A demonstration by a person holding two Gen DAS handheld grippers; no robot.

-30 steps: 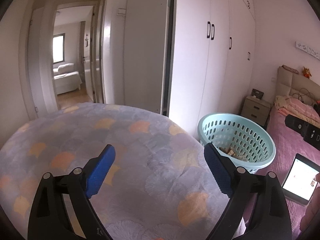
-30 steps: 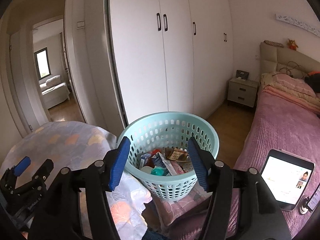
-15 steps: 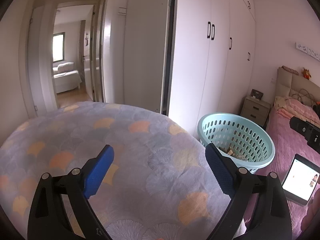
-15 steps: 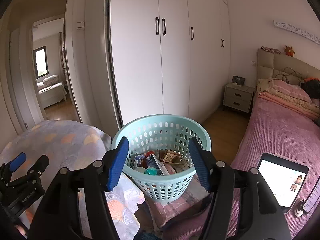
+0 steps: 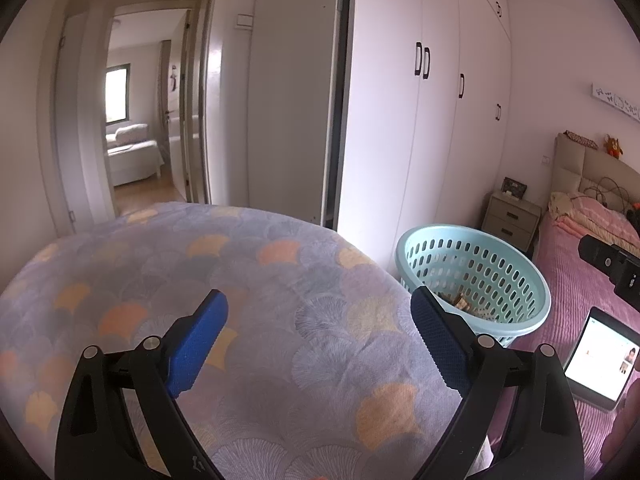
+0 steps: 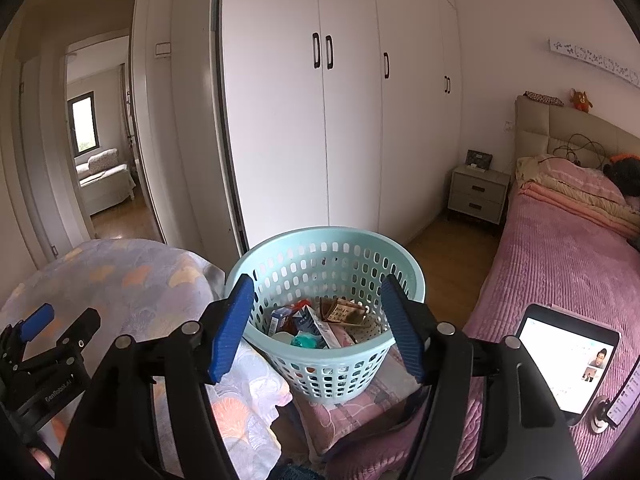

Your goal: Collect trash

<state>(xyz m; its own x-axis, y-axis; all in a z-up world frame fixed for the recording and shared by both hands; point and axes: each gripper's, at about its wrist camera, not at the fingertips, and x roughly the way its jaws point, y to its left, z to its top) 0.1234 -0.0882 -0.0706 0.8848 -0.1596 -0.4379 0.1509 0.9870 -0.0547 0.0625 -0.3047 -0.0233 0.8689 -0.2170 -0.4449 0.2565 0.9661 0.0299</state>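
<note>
Right gripper [image 6: 318, 330], empty and still spreading, frames the basket [image 6: 332, 364]; left gripper [image 5: 318, 334] gapes empty.

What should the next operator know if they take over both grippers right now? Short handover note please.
Left gripper: open, empty, above the round surface covered in a lilac fan-patterned cloth.
Right gripper: jaws opening, nothing between them, aimed at the light-blue perforated plastic basket.
Basket sits on a pink cushion between the covered surface and the pink bed.
Done: mixed trash, cartons and wrappers, lies in the basket.
Left: no loose trash shows on the cloth or the bed in either view; look elsewhere for more before calling it finished.
</note>
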